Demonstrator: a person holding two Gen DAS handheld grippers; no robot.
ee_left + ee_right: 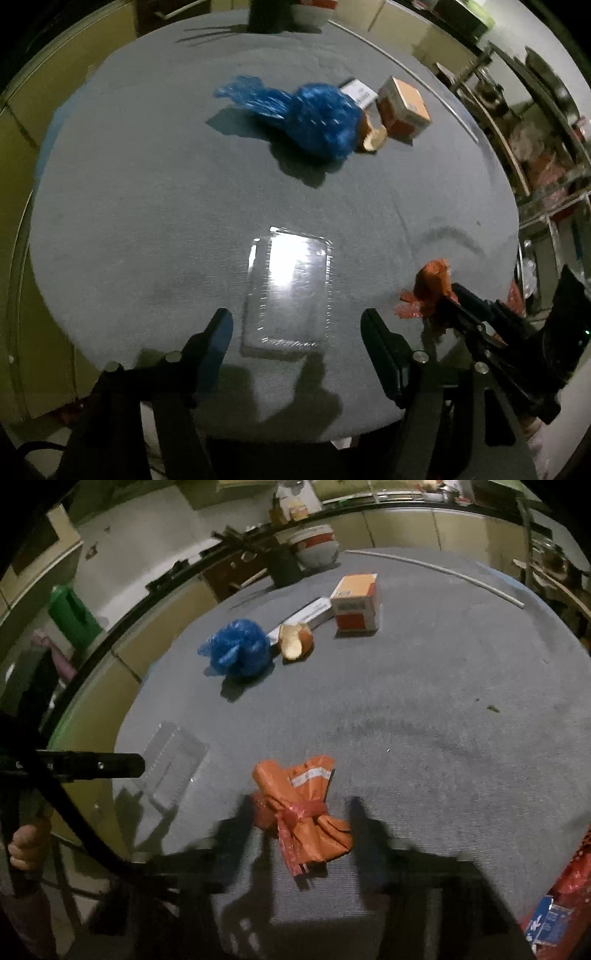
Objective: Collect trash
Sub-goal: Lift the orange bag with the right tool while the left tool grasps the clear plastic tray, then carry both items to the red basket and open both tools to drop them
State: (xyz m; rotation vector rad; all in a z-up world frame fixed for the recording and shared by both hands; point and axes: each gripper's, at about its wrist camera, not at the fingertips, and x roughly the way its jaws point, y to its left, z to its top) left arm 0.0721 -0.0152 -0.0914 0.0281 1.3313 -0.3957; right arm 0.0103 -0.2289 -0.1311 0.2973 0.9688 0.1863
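Note:
A clear plastic container (288, 291) lies flat on the grey table (147, 206), just ahead of and between the fingers of my left gripper (295, 328), which is open and clear of it. The container also shows in the right wrist view (173, 760), beside the left gripper's dark finger (92, 766). A crumpled orange wrapper (303, 805) tied with red ribbon rests on the table between the blurred fingers of my right gripper (301, 825). That gripper stands slightly open, close on both sides of the wrapper. In the left wrist view the wrapper (432, 284) sits at the right gripper's tip (456, 291).
Farther back lie a blue plastic bag (236, 648), a piece of peel (295, 640), a white carton (314, 613) and an orange box (356, 603). A bowl (317, 544), a dark cup (284, 568) and a white rod (436, 568) line the far edge. A red bag (565, 897) hangs low right.

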